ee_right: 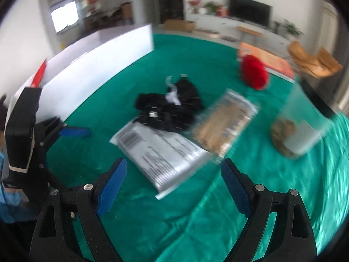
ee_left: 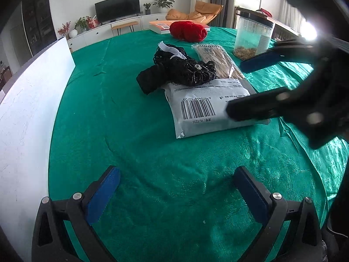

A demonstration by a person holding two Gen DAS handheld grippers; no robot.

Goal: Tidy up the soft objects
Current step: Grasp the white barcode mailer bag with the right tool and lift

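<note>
Both hand-held grippers gape wide, holding nothing: left hand-held gripper (ee_left: 174,193), right hand-held gripper (ee_right: 172,185). Grey parcel (ee_left: 205,109) touches black bundle (ee_left: 174,69) on the green worktop (ee_left: 135,152).

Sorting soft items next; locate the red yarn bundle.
The red yarn bundle sits at the green tablecloth's far edge, beside the flat orange box, beyond the black mesh fabric.

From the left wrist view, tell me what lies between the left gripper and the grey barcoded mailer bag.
Only bare green tablecloth separates left gripper from mailer bag.
</note>
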